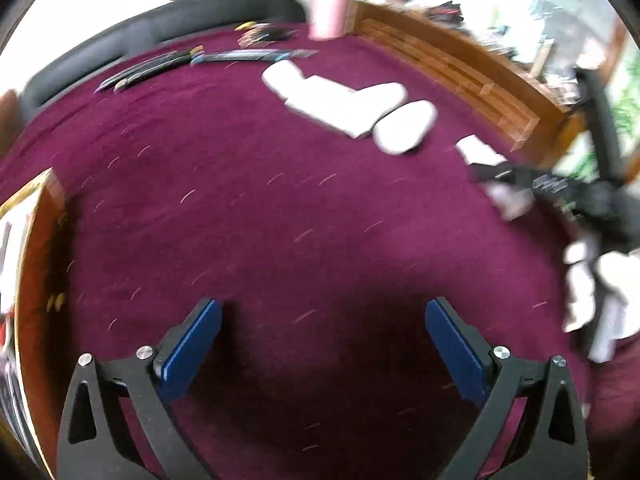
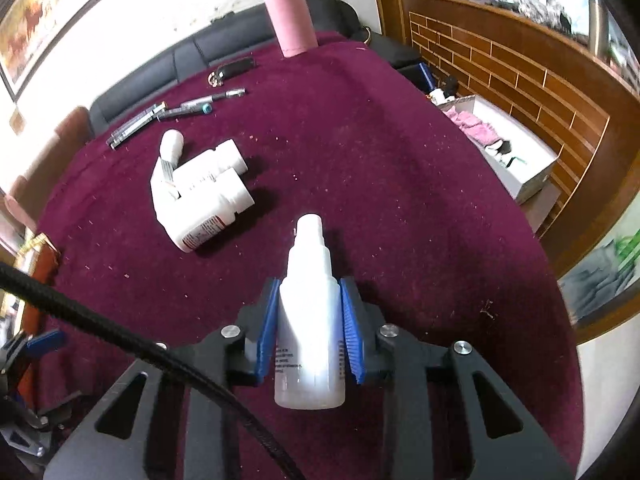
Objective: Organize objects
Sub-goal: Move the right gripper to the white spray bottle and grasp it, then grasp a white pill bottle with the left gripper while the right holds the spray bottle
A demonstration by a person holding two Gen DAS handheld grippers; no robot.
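Maroon cloth covered the desk (image 2: pixel 360 140), with a dark sofa and a wood-panelled wall behind it.

Nearest item: right tongs (image 2: pixel 311 292), blue pads pressed on both sides of a white spray bottle (image 2: pixel 310 312), nozzle pointing away, bottle lifted above the cloth. Jaws pinching the bottle's body.

Left tongs (image 1: pixel 322 312): jaws spread wide, nothing between them, hanging over bare cloth. That view was smeared, so detail at its edges could not be read.

Middle ground: cluster of white bottles (image 2: pixel 200 196) lying on their sides, touching one another, left of centre.

Beyond: row of pens (image 2: pixel 176 114) laid roughly end to end; a dark key fob (image 2: pixel 234 69) just past them.

Far edge: pink flask (image 2: pixel 291 20), upright.

Off the desk, right: open white box (image 2: pixel 516 152) holding pink fabric.

Risk noted: the spray bottle's smooth, rounded wall sat between flat pads, so it could likely slip or swivel if tipped. Setting it down on its side near the cluster might let it roll on the cloth or knock the lying bottles apart.
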